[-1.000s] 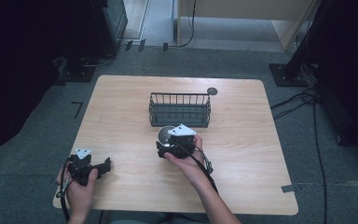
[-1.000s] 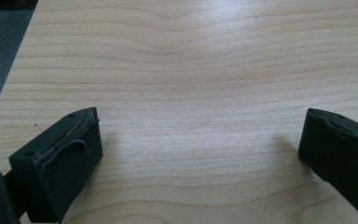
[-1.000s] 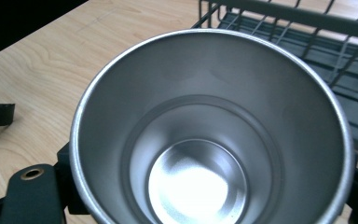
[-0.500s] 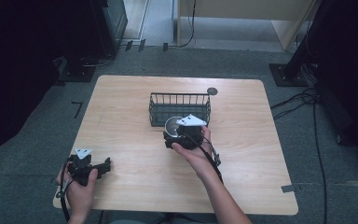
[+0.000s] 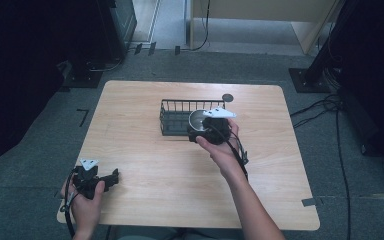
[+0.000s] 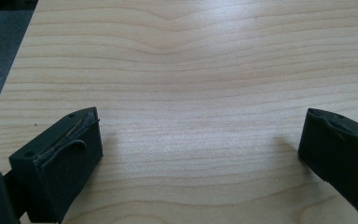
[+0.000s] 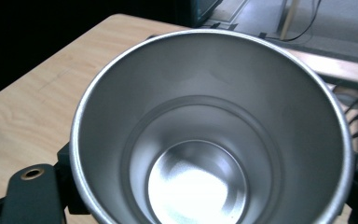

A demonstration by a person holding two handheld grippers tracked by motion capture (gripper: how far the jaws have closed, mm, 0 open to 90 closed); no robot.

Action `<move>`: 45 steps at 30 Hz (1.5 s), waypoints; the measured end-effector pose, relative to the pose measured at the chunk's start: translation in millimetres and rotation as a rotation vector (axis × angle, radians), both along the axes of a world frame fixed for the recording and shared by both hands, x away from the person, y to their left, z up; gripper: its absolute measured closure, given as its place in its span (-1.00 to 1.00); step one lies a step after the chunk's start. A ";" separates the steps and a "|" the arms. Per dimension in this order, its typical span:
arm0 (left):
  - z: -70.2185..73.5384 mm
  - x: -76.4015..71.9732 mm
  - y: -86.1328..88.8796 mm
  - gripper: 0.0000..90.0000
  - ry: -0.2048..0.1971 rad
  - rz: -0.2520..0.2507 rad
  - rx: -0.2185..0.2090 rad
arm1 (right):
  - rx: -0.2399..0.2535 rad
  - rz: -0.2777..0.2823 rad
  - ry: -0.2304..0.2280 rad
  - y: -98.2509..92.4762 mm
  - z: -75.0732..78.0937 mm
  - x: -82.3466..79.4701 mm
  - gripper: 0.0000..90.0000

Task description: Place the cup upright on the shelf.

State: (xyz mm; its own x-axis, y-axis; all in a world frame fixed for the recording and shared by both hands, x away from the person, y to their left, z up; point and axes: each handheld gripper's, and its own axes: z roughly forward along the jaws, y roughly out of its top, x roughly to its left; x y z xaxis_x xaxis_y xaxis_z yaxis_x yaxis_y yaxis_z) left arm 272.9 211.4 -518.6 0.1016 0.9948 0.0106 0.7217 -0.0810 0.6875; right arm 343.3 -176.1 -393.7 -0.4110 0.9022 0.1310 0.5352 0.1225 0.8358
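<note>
My right gripper (image 5: 211, 131) is clamped on the round, smooth brushed-steel cup (image 5: 198, 120), which hangs at the near rim of the black wire basket (image 5: 172, 116); I'd say it is over the basket's right end, though the hand hides the exact overlap. I should carry it clear of the thin wire wall, keep it upright, and lower it before releasing. My left gripper (image 5: 111, 177) rests wide open and empty on the pale wood-grain table (image 5: 155, 165).
</note>
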 end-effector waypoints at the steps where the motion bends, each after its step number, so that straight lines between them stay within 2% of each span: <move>1: 0.0 0.0 0.0 -1.00 0.000 0.000 0.000 | 0.000 0.000 0.000 0.0 0.0 0.0 -0.61; 5: 0.1 0.0 0.0 -1.00 0.001 0.000 0.000 | 0.000 -0.030 -0.015 -9.9 9.0 8.8 -0.61; 8: 0.1 0.1 0.0 -1.00 0.000 0.000 0.000 | -0.022 -0.055 -0.021 -14.0 13.4 18.8 -0.61; 14: 0.1 0.0 0.1 -1.00 0.002 -0.001 0.000 | -0.034 -0.078 -0.023 -15.8 15.6 33.9 -0.61; 15: 0.2 0.0 0.1 -1.00 0.002 -0.001 0.001 | -0.038 -0.085 -0.020 -16.1 15.4 41.3 -0.61; 17: 0.1 0.0 0.0 -1.00 0.002 0.000 0.000 | -0.038 -0.092 -0.017 -16.3 15.0 45.5 -0.61; 18: 0.1 0.0 0.0 -1.00 0.002 -0.001 0.000 | -0.043 -0.107 -0.008 -17.2 13.8 54.9 -0.61; 20: 0.1 0.0 0.0 -1.00 0.002 -0.001 0.000 | -0.043 -0.112 -0.006 -17.5 13.4 58.0 -0.61; 21: 0.2 0.0 0.1 -1.00 0.002 -0.001 0.001 | -0.047 -0.130 0.001 -18.9 11.3 66.7 -0.61; 23: 0.1 0.0 0.1 -1.00 0.002 -0.001 0.001 | -0.049 -0.136 0.003 -19.1 10.3 69.3 -0.61; 24: 0.2 0.0 0.1 -1.00 0.002 0.000 0.001 | -0.069 -0.151 -0.005 -18.5 6.7 75.8 -0.61; 31: 0.2 0.0 0.1 -1.00 0.002 -0.001 0.000 | -0.073 -0.171 0.009 -16.8 -5.4 89.4 -0.61; 35: 0.2 0.0 0.1 -1.00 0.002 -0.001 0.001 | -0.075 -0.178 0.017 -16.9 -13.3 93.3 -0.61; 40: 0.1 -0.1 0.1 -1.00 0.002 -0.001 0.001 | -0.076 -0.189 0.055 -16.9 -27.9 99.5 -0.61; 45: 0.2 0.0 0.1 -1.00 0.002 0.000 0.000 | -0.082 -0.187 0.072 -15.8 -33.3 102.2 -0.61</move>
